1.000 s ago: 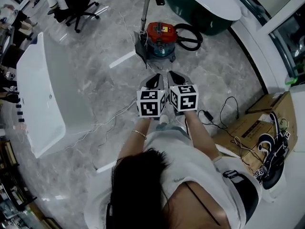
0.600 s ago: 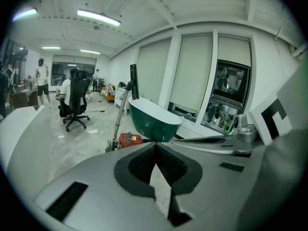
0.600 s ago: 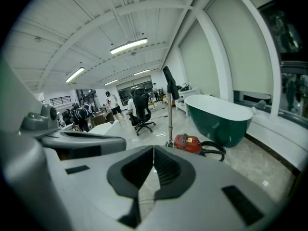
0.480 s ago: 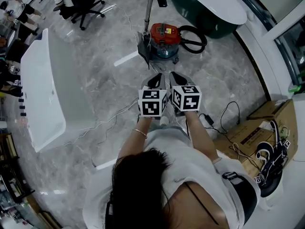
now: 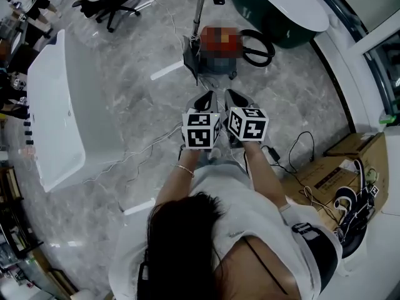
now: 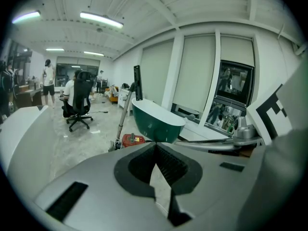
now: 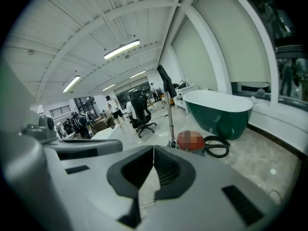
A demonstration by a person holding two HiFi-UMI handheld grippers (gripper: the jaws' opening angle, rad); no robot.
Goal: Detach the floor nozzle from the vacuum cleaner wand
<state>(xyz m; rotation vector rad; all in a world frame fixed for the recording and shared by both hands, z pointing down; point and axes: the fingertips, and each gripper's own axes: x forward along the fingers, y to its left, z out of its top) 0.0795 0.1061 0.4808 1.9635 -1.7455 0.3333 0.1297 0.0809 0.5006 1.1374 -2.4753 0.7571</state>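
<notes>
Left hand-held gripper [image 6: 155, 145], right hand-held gripper [image 7: 153, 148]: closed

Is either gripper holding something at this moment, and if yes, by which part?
Nothing is held. The left gripper and the right gripper are both shut with nothing between the jaws; the vacuum cleaner stands apart, farther ahead.

Bare marble floor [image 5: 144, 105] is lying open between the left gripper [image 5: 206, 95] and right gripper [image 5: 232, 94], both with jaws together, and the vacuum canister [image 5: 220, 45], giving a straight approach. The upright wand [image 5: 201, 11] and floor nozzle [image 5: 190, 58] are standing at the canister's left, and the coiled hose [image 5: 257, 49] is crowding its right. The green bathtub [image 5: 247, 8] is closing off the space behind. The white bathtub [image 5: 53, 105] is bounding the left side and a cardboard box [image 5: 322, 167] the right. Loose cables [image 5: 147, 149] are trailing across the floor near the person.
</notes>
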